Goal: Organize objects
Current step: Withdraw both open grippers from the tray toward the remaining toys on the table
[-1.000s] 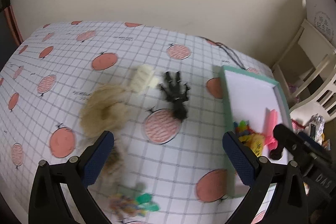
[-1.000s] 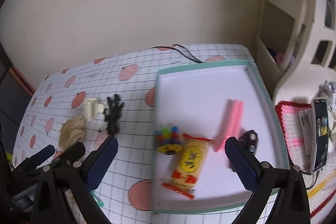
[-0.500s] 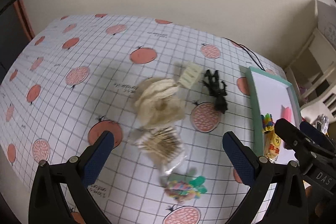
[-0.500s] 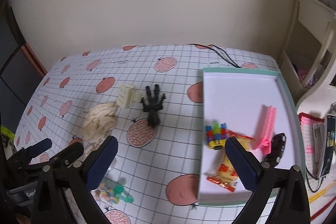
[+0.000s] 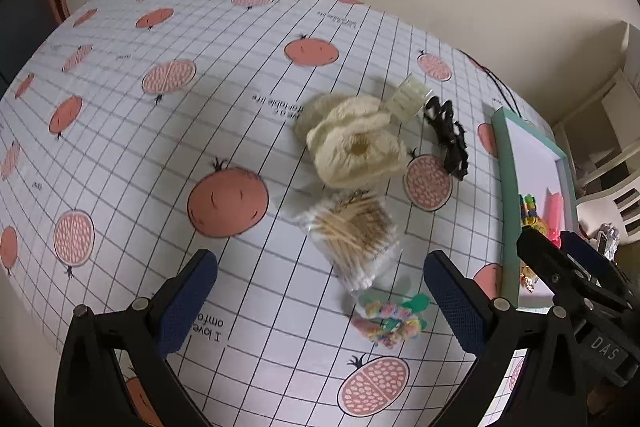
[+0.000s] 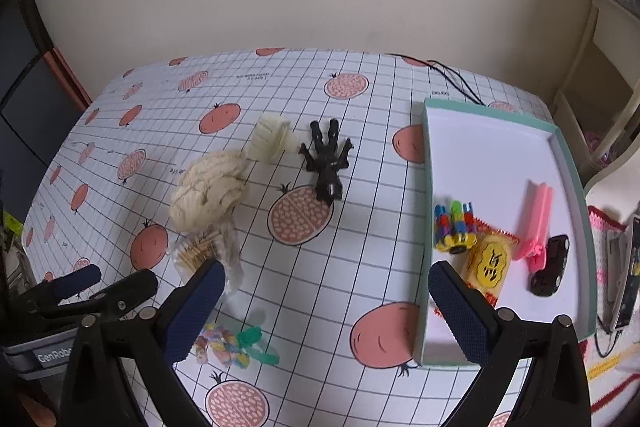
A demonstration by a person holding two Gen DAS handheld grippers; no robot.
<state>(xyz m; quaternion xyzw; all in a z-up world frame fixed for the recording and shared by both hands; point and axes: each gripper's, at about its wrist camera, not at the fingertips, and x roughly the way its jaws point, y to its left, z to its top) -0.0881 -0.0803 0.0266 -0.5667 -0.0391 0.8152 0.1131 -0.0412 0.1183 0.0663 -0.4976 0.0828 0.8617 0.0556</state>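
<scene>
Counter (image 6: pixel 360 267) space is widest on the left half, where the grid-and-fruit cloth lies bare out to its curved edge; the far edge meets a plain wall, with a black cable (image 6: pixel 448 75) trailing off it near the tray's far corner. Along the right side a teal-rimmed tray (image 6: pixel 427 227) sits with its long wall parallel to the counter's right edge. Inside, at its near end, lie a multicoloured block toy (image 6: pixel 454 225), a yellow snack packet (image 6: pixel 488 263), a pink clip (image 6: pixel 538 223) and a small dark toy car (image 6: pixel 550 265); the tray's far half is bare.

Loose items cluster mid-counter, well apart from the tray: a cream knitted piece (image 5: pixel 352 143), a pale hair claw (image 5: pixel 408 99) just beside it, a black hair claw (image 5: pixel 448 139) to their right, a bag of cotton swabs (image 5: pixel 356 235) touching the knit's near side, and a pastel hair tie with a green tag (image 5: pixel 394 315) nearest the front edge.

Left tongs (image 5: pixel 316 299) hover above the front edge, jaws wide apart and holding nothing, the swab bag and hair tie lying ahead between the blue pads. Right tongs (image 6: pixel 324 315) hang over the strip of cloth between the clutter and the tray wall, likewise spread and empty, the right pad overlapping the tray's near corner in view.
</scene>
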